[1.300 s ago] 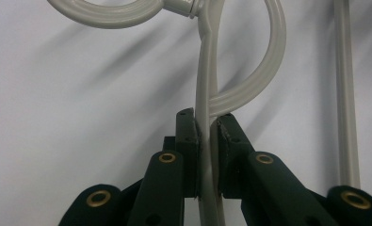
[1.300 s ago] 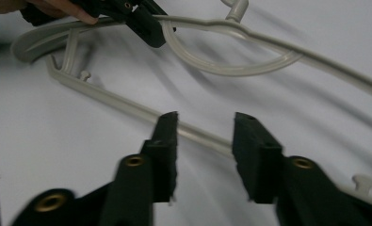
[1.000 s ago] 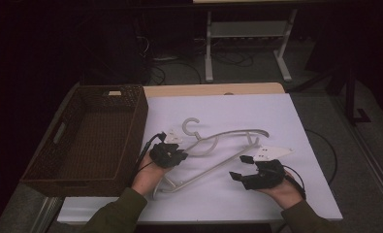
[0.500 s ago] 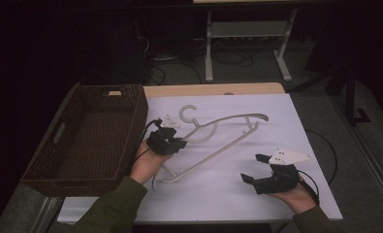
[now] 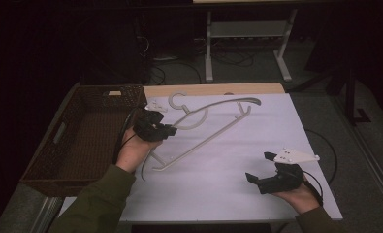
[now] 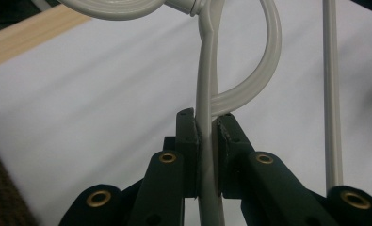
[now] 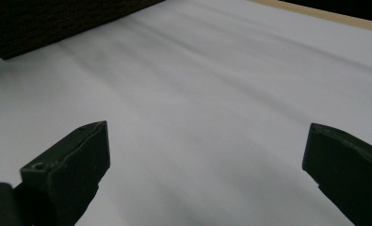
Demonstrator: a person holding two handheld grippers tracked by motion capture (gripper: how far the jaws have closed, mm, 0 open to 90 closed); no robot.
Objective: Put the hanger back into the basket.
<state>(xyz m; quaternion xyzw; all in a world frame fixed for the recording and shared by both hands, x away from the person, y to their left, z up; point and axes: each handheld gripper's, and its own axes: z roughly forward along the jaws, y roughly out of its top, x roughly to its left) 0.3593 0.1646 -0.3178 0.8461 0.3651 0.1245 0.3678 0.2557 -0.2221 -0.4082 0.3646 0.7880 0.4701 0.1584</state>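
My left gripper clamps the pale hanger btwn its jaws; my right gripper hangs open w/ nothing btwn its jaws over white tabletop.

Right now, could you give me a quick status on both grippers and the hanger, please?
Left gripper shut on white plastic hanger. Right gripper open, holding nothing. Wicker basket alongside, apart.

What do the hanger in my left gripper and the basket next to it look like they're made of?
Hanger: probably moulded plastic; off-white, smooth, slightly glossy, with ridged edges along its curved arm. Basket: dark brown woven material, likely wicker or rattan; the weave texture shows on its walls and floor, though natural or synthetic is unclear.
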